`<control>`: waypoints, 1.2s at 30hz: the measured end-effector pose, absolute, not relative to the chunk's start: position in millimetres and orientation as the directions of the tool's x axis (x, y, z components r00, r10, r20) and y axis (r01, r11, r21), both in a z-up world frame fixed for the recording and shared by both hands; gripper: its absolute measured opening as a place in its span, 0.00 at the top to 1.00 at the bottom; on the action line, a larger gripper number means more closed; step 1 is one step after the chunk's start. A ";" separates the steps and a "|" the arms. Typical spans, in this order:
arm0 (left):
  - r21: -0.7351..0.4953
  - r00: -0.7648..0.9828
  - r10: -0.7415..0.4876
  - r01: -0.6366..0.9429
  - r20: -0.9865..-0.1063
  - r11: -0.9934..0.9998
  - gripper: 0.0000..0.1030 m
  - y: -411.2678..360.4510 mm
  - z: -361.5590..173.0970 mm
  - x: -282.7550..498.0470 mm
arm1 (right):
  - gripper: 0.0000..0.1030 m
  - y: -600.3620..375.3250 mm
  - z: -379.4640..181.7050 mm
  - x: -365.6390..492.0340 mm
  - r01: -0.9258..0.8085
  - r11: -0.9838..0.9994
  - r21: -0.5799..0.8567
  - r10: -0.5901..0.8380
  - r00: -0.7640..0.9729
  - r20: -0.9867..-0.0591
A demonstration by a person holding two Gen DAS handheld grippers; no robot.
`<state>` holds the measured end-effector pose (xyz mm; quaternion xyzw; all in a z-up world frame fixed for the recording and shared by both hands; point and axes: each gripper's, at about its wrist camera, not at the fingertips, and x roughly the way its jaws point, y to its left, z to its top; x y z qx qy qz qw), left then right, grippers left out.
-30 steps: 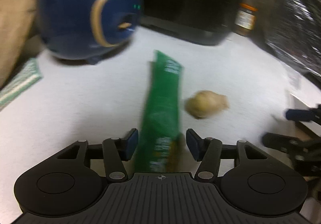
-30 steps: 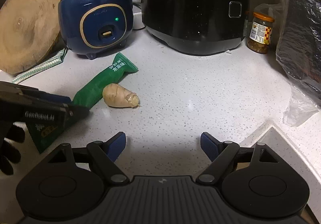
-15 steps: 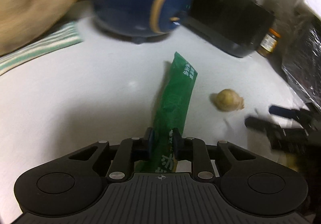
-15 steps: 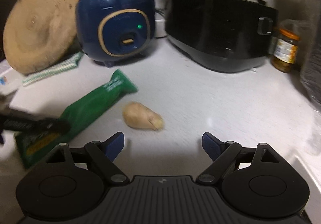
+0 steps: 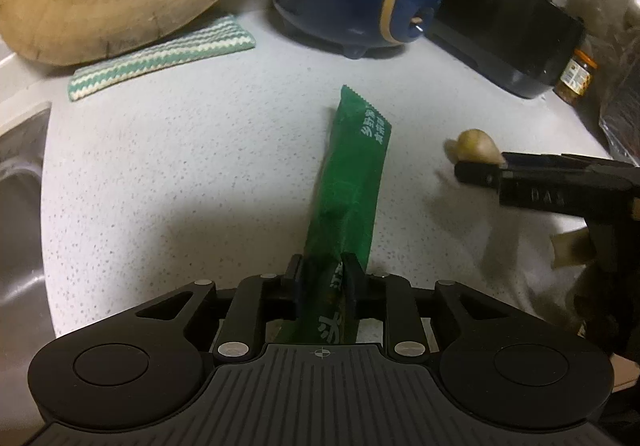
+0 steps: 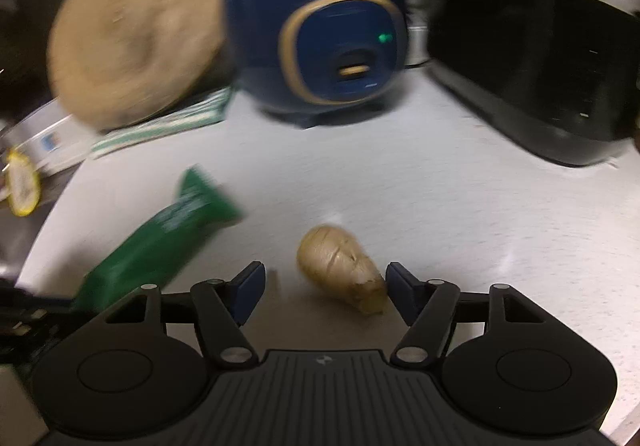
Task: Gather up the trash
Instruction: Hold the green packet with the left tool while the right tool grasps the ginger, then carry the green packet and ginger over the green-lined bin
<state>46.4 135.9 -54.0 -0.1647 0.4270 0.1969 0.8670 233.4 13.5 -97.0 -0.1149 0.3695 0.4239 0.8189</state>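
Since a second ago, both grippers are advancing: the left gripper (image 5: 323,272), lower centre of its frame, is now clamped on the near end of the green wrapper (image 5: 352,182), while the right gripper (image 6: 324,284) has just been narrowing its jaws, which are standing apart on either side of the ginger piece (image 6: 340,266), not yet pinching it. Neither item is yet binned, so collection is judged barely begun. Beyond, at upper frame, the blue cooker (image 6: 320,42) is standing.
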 end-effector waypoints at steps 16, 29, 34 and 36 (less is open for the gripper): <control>-0.096 0.563 0.204 -0.457 -0.801 0.884 0.68 131.6 -59.3 51.6 | 0.19 2.2 -84.4 206.2 -0.782 0.623 0.022 0.603 0.463 -0.650; -0.125 0.602 0.193 -0.445 -0.775 0.887 0.70 133.9 -61.0 43.8 | 0.57 26.8 -94.4 232.2 -0.755 0.649 0.096 0.575 0.404 -0.711; -0.155 0.623 0.172 -0.434 -0.763 0.887 0.80 134.7 -62.1 39.6 | 0.58 6.6 -70.7 213.0 -0.743 0.652 0.152 0.613 0.400 -0.681; -0.154 0.632 0.164 -0.417 -0.757 0.896 0.81 132.8 -61.9 38.0 | 0.59 -6.9 -61.7 204.9 -0.727 0.666 0.168 0.616 0.409 -0.674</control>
